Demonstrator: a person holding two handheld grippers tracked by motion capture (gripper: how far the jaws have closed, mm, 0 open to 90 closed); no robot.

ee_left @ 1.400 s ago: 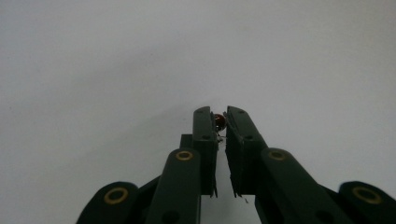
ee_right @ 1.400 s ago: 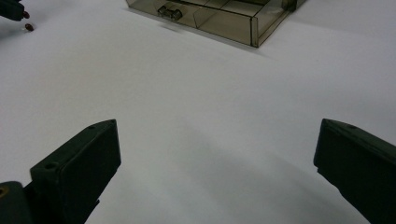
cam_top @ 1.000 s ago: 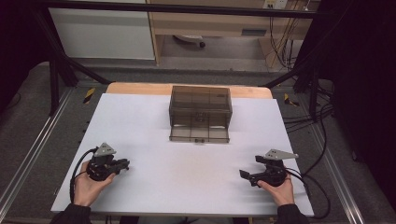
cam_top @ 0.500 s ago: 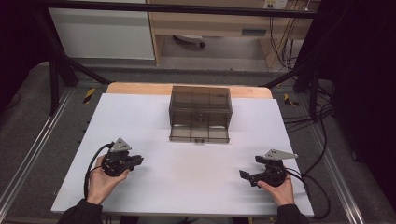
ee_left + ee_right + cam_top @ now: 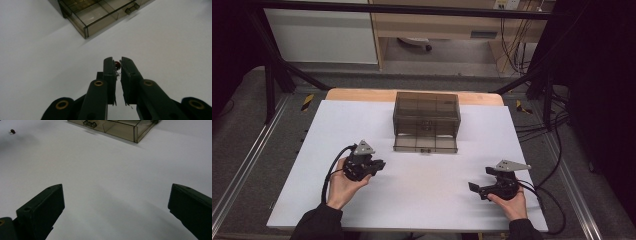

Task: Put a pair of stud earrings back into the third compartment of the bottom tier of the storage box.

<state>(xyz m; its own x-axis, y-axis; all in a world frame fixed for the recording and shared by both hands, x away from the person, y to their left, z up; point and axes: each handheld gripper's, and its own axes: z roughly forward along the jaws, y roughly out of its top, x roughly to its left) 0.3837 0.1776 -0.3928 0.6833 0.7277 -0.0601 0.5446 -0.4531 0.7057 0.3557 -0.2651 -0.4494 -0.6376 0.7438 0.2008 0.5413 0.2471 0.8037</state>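
Two hands come up from the bottom edge of my high view, each wrapped around a black two-jaw gripper on the white rectangular tabletop [image 5: 422, 200]. My left gripper [image 5: 379, 165] sits left of centre, its grey three-cornered plate on top and its black cable looping back beside the left hand [image 5: 343, 186]. My right gripper [image 5: 473, 187] rests near the front right of the white surface, held by the right hand [image 5: 510, 202], jaws pointing toward the middle of the table. Toward the back of the table, at the middle, stands a smoky translucent plastic drawer cabinet [image 5: 427, 112] with its bottom drawer [image 5: 426, 143] pulled out toward me. The left gripper is near that drawer's front left corner but apart from it.

Along the left gripper view, I see the two black jaws nearly together, pinching a small dark red bead-like object [image 5: 117, 65] right at their tips. Beyond them lies bare white surface, then a corner of the open drawer [image 5: 100, 15] with its dividers and a small handle.

Along the right gripper view, my jaws stand spread wide, nothing between them but white tabletop. At the top is the drawer [image 5: 117, 127]; far off at the upper left a tiny dark speck [image 5: 12, 131] shows, too small for me to identify.
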